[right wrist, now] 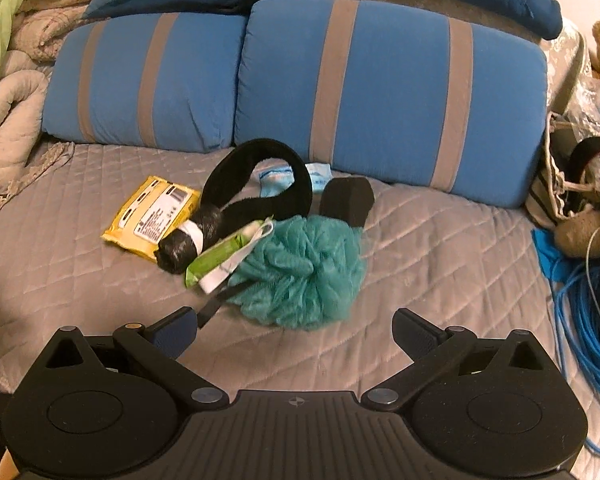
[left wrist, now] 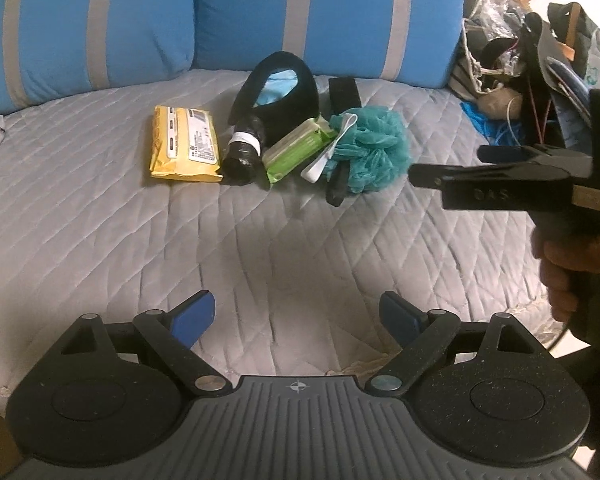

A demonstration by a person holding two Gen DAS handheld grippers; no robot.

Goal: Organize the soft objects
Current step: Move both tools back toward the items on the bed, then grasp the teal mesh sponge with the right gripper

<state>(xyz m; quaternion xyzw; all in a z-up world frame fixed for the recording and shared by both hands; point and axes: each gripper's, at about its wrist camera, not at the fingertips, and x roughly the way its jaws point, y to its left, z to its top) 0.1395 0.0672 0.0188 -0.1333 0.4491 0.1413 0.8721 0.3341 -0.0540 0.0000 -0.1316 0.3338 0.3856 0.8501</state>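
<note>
A cluster of soft items lies on the grey quilted bed: a yellow wipes pack (left wrist: 186,143) (right wrist: 152,216), a black roll with a white band (left wrist: 244,148) (right wrist: 182,246), a green wipes pack (left wrist: 298,147) (right wrist: 220,256), a black headband (left wrist: 278,92) (right wrist: 256,186), a teal bath pouf (left wrist: 374,152) (right wrist: 300,276) and a black pad (left wrist: 344,92) (right wrist: 348,200). My left gripper (left wrist: 298,316) is open and empty, well short of the cluster. My right gripper (right wrist: 296,332) is open and empty, just in front of the pouf; it also shows from the side in the left wrist view (left wrist: 440,172).
Two blue pillows with grey stripes (left wrist: 324,12) (right wrist: 388,92) stand behind the items. A cluttered bag with a teddy bear (left wrist: 512,40) sits at the right. Blue cable (right wrist: 580,320) coils on the right side of the bed. Crumpled bedding (right wrist: 16,60) lies at the left.
</note>
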